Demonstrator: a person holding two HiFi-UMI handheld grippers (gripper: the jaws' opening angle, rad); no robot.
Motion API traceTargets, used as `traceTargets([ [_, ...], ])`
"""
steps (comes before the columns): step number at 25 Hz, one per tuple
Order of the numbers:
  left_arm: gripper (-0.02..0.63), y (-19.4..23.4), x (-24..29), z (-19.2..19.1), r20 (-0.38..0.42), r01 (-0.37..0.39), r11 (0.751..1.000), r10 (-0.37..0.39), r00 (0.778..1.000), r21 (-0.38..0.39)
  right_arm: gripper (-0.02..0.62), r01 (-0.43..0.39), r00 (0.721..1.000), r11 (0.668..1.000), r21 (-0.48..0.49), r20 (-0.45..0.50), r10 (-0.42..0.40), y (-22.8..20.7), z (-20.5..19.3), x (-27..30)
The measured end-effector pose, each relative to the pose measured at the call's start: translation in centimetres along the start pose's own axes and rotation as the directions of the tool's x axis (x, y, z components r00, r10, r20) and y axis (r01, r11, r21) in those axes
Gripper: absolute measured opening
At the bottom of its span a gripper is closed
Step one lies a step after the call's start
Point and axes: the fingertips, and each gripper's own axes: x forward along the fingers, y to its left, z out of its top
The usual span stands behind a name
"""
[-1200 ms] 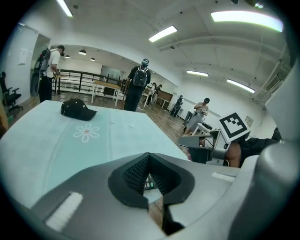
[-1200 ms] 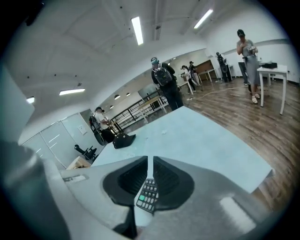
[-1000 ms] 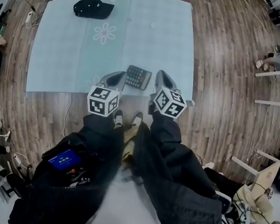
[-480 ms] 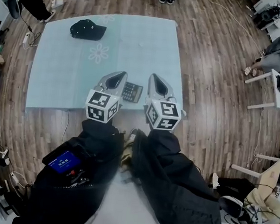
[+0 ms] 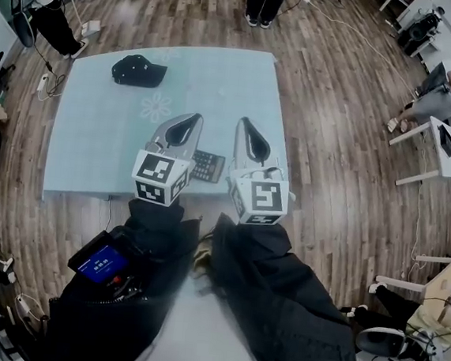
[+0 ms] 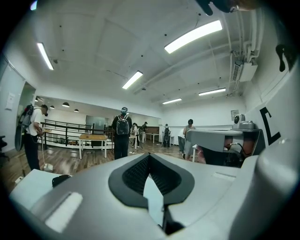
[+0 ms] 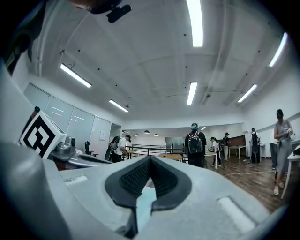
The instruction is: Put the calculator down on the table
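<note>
The dark calculator (image 5: 208, 165) lies flat on the pale blue table (image 5: 111, 137) near its front edge, partly hidden behind my two grippers. My left gripper (image 5: 192, 119) hangs well above the table to the calculator's left, its tips together and nothing between them. My right gripper (image 5: 243, 123) hangs at the same height to the calculator's right, also shut and empty. In the left gripper view the left gripper (image 6: 149, 157) points level across the room, and in the right gripper view the right gripper (image 7: 150, 160) does too. Neither gripper view shows the calculator.
A black cap (image 5: 138, 70) lies at the table's far left, also seen low in the left gripper view as the cap (image 6: 61, 179). A person with a backpack (image 6: 122, 133) stands beyond the table's far edge. Wooden floor surrounds the table, and desks (image 5: 439, 145) stand at the right.
Both grippers have risen away from the table toward the head camera and rolled at the wrist. The calculator has stayed where it lies.
</note>
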Motion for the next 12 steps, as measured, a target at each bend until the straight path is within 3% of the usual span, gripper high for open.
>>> traceTargets([
  [12,-0.003,0.1,-0.3,3.1,0.077,-0.017,0.999,0.013,0.997,0.041,0.0,0.012,0.998,1.0,-0.013,0.064,-0.011,-0.7,2.4,0.1],
])
